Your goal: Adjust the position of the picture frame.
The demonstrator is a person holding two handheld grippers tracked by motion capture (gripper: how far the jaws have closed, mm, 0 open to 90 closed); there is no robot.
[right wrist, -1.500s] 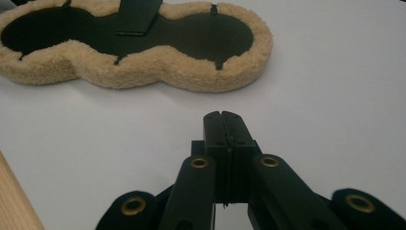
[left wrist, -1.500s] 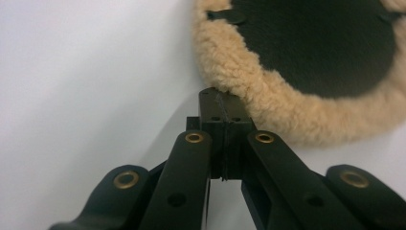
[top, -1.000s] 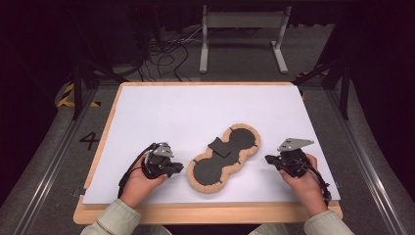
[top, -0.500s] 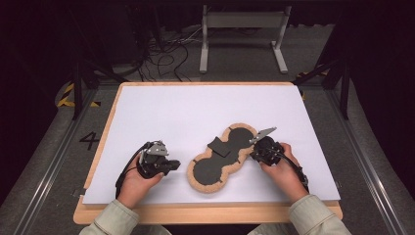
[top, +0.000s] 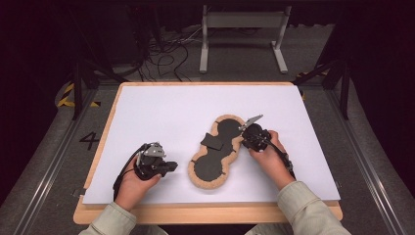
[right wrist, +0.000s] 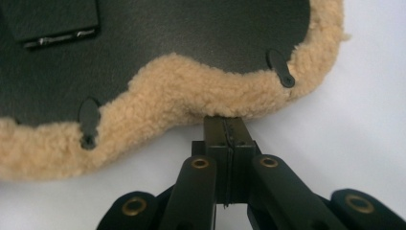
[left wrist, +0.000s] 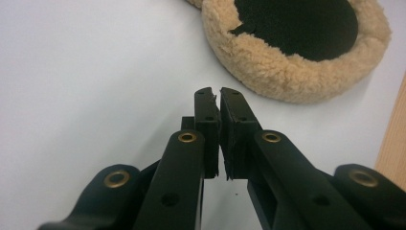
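Two grippers closed on nothing beside a fleece pad [top: 215, 152].
Right gripper [right wrist: 225, 125] tips are partly hidden under fleece; left gripper [left wrist: 219, 96] is kept just apart.

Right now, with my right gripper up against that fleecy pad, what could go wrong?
The right gripper is shut with its tips at the pad's fleece rim; pushing further would probably slide or bunch the pad on the smooth white sheet rather than grip it. The left gripper, almost shut and apart from the pad, is not steadying it, so the pad could turn.
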